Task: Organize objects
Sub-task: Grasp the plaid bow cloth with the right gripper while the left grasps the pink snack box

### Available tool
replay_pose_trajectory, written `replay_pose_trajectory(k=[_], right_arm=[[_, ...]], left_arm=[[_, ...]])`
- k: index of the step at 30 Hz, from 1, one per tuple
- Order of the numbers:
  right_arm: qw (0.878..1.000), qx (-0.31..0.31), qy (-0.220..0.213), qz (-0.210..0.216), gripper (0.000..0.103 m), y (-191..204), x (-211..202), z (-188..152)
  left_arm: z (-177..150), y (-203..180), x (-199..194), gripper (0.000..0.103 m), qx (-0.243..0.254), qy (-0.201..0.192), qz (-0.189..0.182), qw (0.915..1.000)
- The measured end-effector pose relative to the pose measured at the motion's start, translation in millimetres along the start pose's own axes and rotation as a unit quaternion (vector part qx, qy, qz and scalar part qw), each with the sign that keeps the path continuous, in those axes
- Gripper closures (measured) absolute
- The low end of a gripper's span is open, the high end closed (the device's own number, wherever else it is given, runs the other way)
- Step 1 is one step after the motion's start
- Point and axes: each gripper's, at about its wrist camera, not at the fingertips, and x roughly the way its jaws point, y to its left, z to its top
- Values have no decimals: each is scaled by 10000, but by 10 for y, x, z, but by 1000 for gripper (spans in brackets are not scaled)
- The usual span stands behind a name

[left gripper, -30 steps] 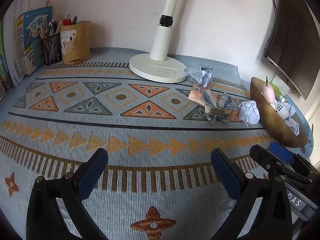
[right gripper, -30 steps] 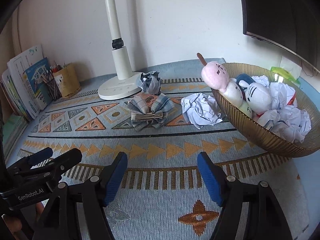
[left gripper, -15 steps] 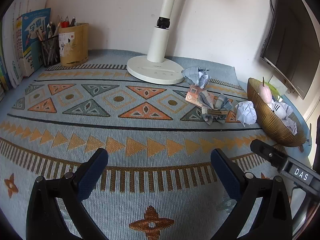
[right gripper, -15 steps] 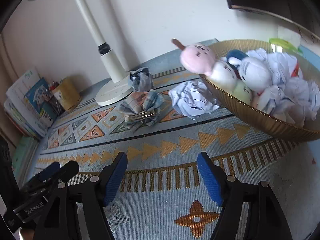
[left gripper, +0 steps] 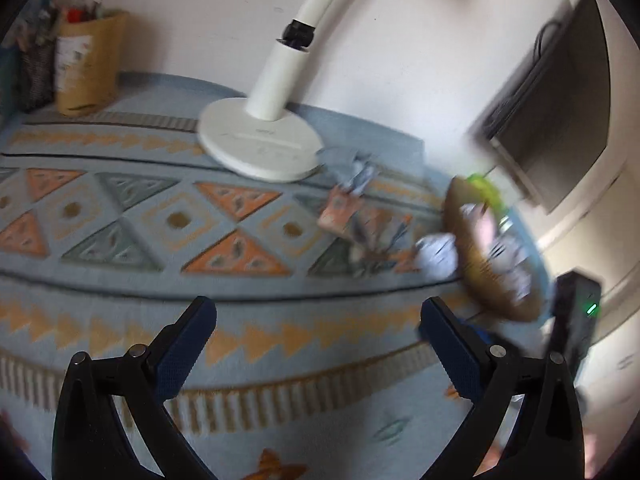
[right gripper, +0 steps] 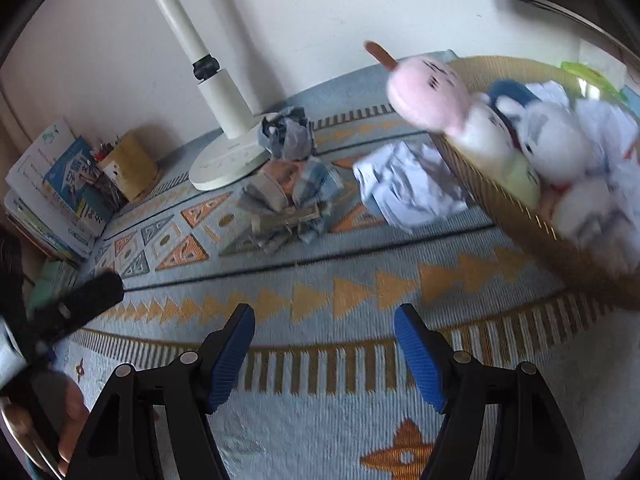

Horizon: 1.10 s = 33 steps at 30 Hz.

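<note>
Both views are motion-blurred. On the patterned blue mat (right gripper: 320,280) lie a crumpled white paper (right gripper: 404,188), a plaid cloth bow with a clip (right gripper: 292,204) and a crumpled grey paper ball (right gripper: 286,132). To the right, a gold wicker basket (right gripper: 520,216) holds a pink plush (right gripper: 428,92), a white plush (right gripper: 556,140) and paper wads. My right gripper (right gripper: 324,320) is open and empty, short of the white paper. My left gripper (left gripper: 316,320) is open and empty over the mat, with the bow (left gripper: 372,236), white paper (left gripper: 436,252) and basket (left gripper: 492,264) ahead to its right.
A white lamp base (right gripper: 224,164) stands behind the cloth items. Books (right gripper: 56,188) and a tan pencil holder (right gripper: 128,164) sit at the far left by the wall. A dark monitor (left gripper: 560,112) hangs at the back right. A hand (right gripper: 72,408) holds the left gripper's handle.
Both grippers have moved and tilted; the views are now blurred. The right one has come nearer the white paper and basket. The left view has swung toward the basket. Both stay open.
</note>
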Motion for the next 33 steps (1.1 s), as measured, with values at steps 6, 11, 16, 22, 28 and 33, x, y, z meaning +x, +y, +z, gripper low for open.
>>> replay_pose_trajectory(k=[6,11,16,22,28,33], right_arm=[[9995,148,166,228,19,223,229,398],[9976,-621,43,-300,12,455,475,519],[9981,-554,66,-248,12,391,682,584],[9977,-546,136,-368,32,419,845,683],[9976,-619,152,-283,69,345,684,561],[9986,-476,130,-198,69,186,354,269]], left_arm=[[552,0,697,1,-246,487,-655,9964],[626,-58,1180,1,-59,725,-681,9950],[652,-46,1250,1,-46,770,-839,9935],[629,-98,1271,1,57,778,-848,9933],[500,-213,1247,1,279,648,-781,9944],[392,-524,1342,9,931,599,-163,9937]])
